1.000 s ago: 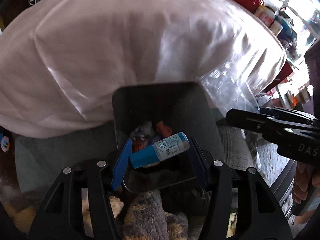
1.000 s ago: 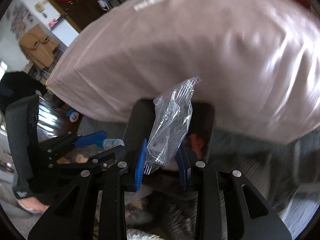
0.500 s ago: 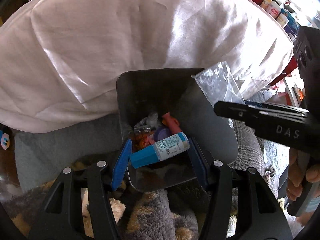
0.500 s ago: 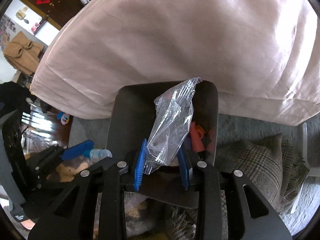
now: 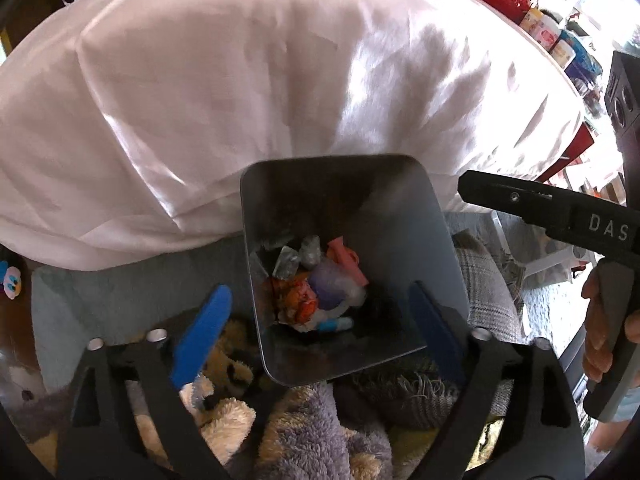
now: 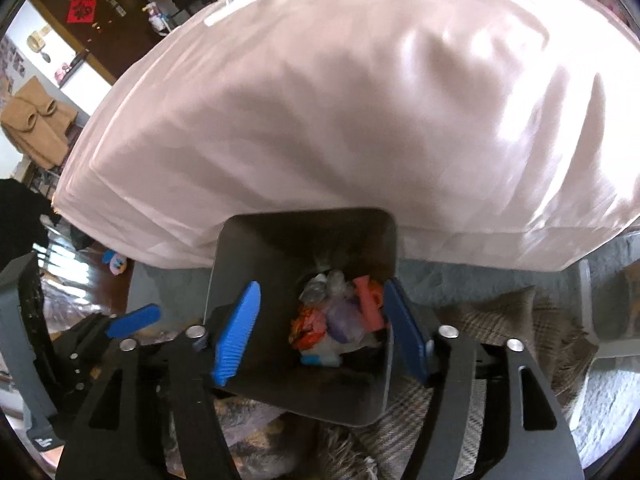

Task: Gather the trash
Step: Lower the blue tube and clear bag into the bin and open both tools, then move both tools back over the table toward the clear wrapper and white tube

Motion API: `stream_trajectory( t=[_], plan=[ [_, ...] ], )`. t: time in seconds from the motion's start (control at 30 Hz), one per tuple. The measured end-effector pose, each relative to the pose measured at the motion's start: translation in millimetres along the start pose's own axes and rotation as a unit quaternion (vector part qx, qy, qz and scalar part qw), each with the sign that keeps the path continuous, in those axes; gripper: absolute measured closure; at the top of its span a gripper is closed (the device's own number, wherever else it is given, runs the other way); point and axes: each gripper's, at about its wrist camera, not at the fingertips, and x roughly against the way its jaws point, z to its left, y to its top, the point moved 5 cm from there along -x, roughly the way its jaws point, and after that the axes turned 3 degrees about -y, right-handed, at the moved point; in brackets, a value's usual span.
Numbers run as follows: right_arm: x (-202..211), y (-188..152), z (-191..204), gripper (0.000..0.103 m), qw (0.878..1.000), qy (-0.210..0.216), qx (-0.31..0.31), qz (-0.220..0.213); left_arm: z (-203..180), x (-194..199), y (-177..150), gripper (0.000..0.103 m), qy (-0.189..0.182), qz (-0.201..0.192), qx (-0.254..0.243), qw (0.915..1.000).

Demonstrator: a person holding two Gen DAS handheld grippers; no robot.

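Above square grey bin (image 5: 416, 216) | crumpled wrappers (image 6: 340, 316) inside | left gripper (image 5: 320, 320), right gripper (image 6: 324, 328) jaws spread, empty

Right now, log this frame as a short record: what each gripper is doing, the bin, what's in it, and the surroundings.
left gripper: open, holding nothing, above the bin
right gripper: open, holding nothing, above the bin
bin: dark, squarish, upright, beside the bed
bin contents: blue-capped bottle, orange wrapper, pink piece, crumpled clear plastic
bed: covered by a pale sheet, behind the bin
foreground: plush toys, plaid cushion
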Motion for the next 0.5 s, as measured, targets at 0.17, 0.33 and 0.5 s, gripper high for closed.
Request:
stream_trajectory(
  t=[0.17, 0.33, 0.5],
  plan=[
    [20, 10, -8, 0.006, 0.999, -0.028, 0.005, -0.038, 1, 23, 11, 0.008, -0.006, -0.024, 0.008, 0.9997],
    [38, 22, -11, 0.005, 0.998, -0.024, -0.003, -0.057, 9, 49, 25, 0.008, -0.003, -0.051, 0.014, 0.9986],
    [55, 45, -10, 0.004, 0.997, -0.025, -0.001, -0.079, 24, 78, 45, 0.008, -0.001, -0.08, 0.019, 0.9966]
  ],
)
